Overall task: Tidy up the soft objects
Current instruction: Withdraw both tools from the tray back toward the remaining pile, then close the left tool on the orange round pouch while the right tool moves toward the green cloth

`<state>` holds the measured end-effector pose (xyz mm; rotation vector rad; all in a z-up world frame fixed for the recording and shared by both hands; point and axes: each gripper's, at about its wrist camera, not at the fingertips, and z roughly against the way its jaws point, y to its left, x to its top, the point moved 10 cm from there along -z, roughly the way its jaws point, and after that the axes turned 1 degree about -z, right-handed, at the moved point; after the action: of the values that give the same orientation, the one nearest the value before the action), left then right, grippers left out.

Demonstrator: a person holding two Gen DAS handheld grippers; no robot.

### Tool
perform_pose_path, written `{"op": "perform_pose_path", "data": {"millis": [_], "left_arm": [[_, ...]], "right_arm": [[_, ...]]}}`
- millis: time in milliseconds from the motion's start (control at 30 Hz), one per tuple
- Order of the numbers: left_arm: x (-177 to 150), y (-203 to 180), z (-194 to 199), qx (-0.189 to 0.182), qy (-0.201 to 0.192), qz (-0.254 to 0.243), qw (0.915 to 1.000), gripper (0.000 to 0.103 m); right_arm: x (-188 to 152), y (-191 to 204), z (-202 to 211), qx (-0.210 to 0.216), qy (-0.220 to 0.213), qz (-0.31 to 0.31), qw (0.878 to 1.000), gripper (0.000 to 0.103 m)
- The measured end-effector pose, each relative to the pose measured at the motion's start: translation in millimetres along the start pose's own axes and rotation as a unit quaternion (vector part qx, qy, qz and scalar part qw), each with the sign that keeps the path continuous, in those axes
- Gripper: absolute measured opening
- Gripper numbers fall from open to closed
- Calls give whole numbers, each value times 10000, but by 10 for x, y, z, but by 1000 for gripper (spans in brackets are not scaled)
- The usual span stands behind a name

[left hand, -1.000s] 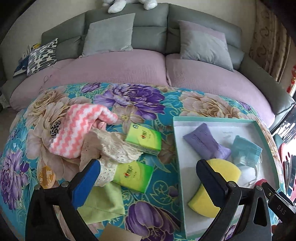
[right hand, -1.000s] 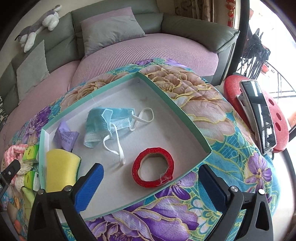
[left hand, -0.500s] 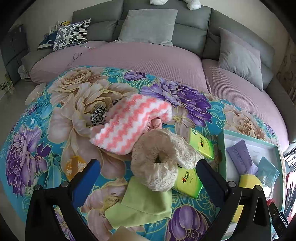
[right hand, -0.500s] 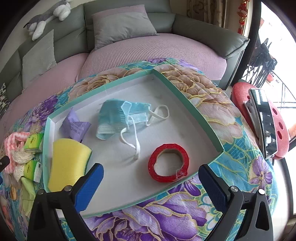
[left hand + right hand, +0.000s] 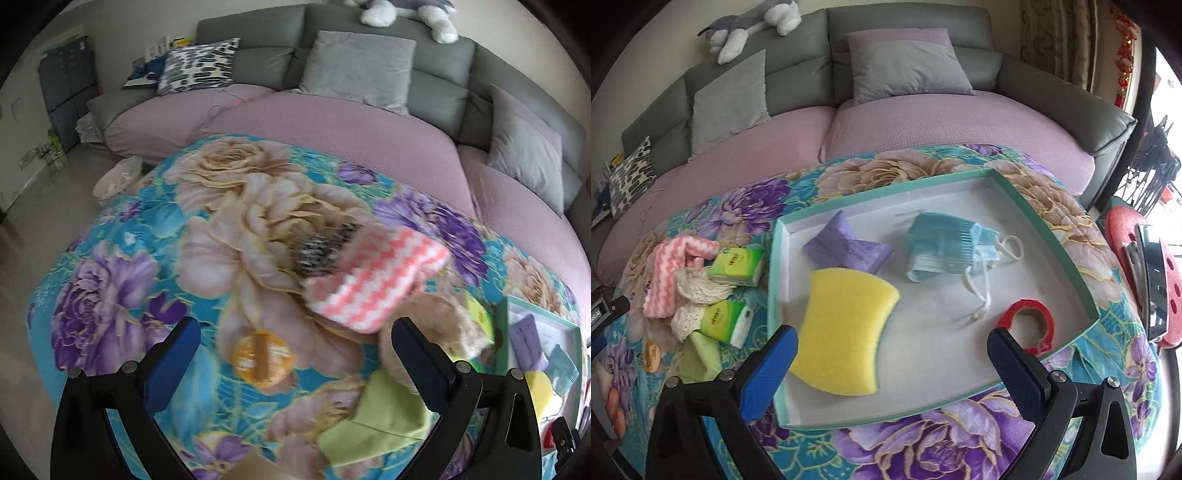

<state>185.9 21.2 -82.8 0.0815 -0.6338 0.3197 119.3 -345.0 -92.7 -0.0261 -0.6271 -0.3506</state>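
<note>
A teal-rimmed white box (image 5: 1054, 251) holds a yellow sponge (image 5: 846, 332), a purple pouch (image 5: 846, 247), a blue face mask (image 5: 945, 245) and a red tape roll (image 5: 1028, 325). My right gripper (image 5: 894, 354) hangs open above the box's near side. On the floral cloth left of the box lie a pink-white zigzag cloth (image 5: 373, 282), a cream lace piece (image 5: 439, 332), a green cloth (image 5: 384, 417), an orange round item (image 5: 262, 358) and two green tissue packs (image 5: 737, 267). My left gripper (image 5: 295, 360) is open above the orange item, holding nothing.
A grey sofa (image 5: 436, 85) with purple seat covers and cushions curves behind the floral table (image 5: 147, 258). A plush toy (image 5: 753, 22) lies on the backrest. A red stool (image 5: 1134, 266) with a dark device stands at the right.
The left gripper has swung left, away from the box, over the loose cloths and orange item. The right gripper has shifted left over the box, bringing the sponge to centre.
</note>
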Motion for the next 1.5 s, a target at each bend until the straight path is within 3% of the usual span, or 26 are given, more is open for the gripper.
{"op": "perform_pose_path", "data": {"millis": [233, 500, 767, 1000, 1267, 1500], "left_arm": [[29, 546, -32, 149, 62, 399, 9991, 103], [-60, 820, -192, 105, 371, 714, 9967, 103], [-191, 686, -408, -136, 773, 607, 9951, 103], [-324, 452, -657, -228, 1128, 199, 9932, 103], [-545, 304, -908, -34, 1652, -206, 9860, 103], [-587, 208, -980, 104, 1672, -436, 9849, 98]], "right_arm": [[-112, 727, 49, 591, -1, 404, 9974, 103], [-255, 1245, -37, 762, 186, 847, 9933, 103], [-221, 1550, -163, 796, 298, 1035, 9910, 103], [-169, 1730, -295, 817, 361, 1206, 9887, 103], [-303, 1676, -361, 867, 589, 1176, 9875, 103], [-386, 1694, -365, 911, 684, 1241, 9857, 103]]}}
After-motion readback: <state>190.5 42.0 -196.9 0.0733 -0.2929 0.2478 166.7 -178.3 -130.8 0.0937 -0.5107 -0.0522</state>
